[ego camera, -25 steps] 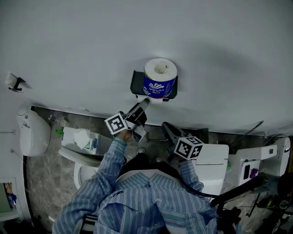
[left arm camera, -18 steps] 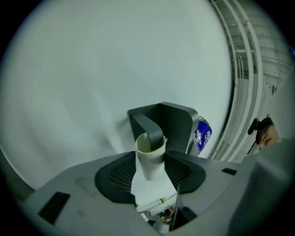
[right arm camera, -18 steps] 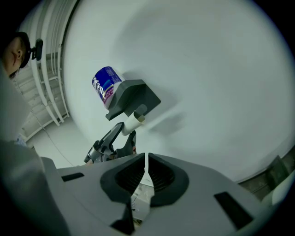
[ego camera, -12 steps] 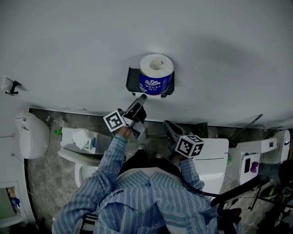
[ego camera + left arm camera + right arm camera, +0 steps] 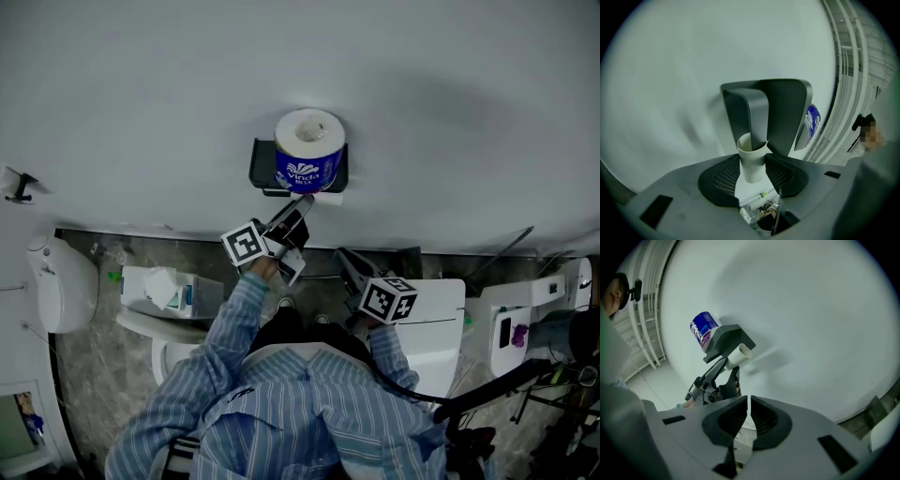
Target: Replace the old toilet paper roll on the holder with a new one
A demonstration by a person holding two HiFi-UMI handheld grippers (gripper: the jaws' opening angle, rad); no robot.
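At the far left of the head view a small dark hook [image 5: 19,183] juts from the white wall [image 5: 141,94]. Below it, a white wall fixture [image 5: 61,281] and a toilet [image 5: 159,342] with a tissue pack [image 5: 167,286] on it crowd the grey floor [image 5: 89,366]. From the hook the wall runs plain and wide to the dark holder [image 5: 262,169], and it spreads just as wide above the holder and to its right.

The new roll [image 5: 307,150] stands upright on the holder's top edge. Its long axis is vertical and its core hole faces up. The paper is white, with a blue printed wrapper around its side.

The left gripper [image 5: 302,206] reaches up from a striped sleeve [image 5: 225,347] to the holder's lower edge. Its fingers [image 5: 719,178] are closed on the old cardboard tube [image 5: 752,161]. The tube is short, pale and stripped of paper. Its long axis runs along the fingers, with the open far end toward the holder. In the right gripper view it slants up to the right, just under the holder's lower corner. In the left gripper view its far rim meets the foot of the holder's lighter grey arm; whether the two touch I cannot tell.

The right gripper [image 5: 748,401] hangs lower and to the right, well apart from the holder. Its fingers [image 5: 724,420] are closed together with nothing between them, leaving only a thin slit. Right of it a white cabinet [image 5: 436,323] stands against the foot of the wall, and dark stand legs [image 5: 487,389] cross the bottom right corner.
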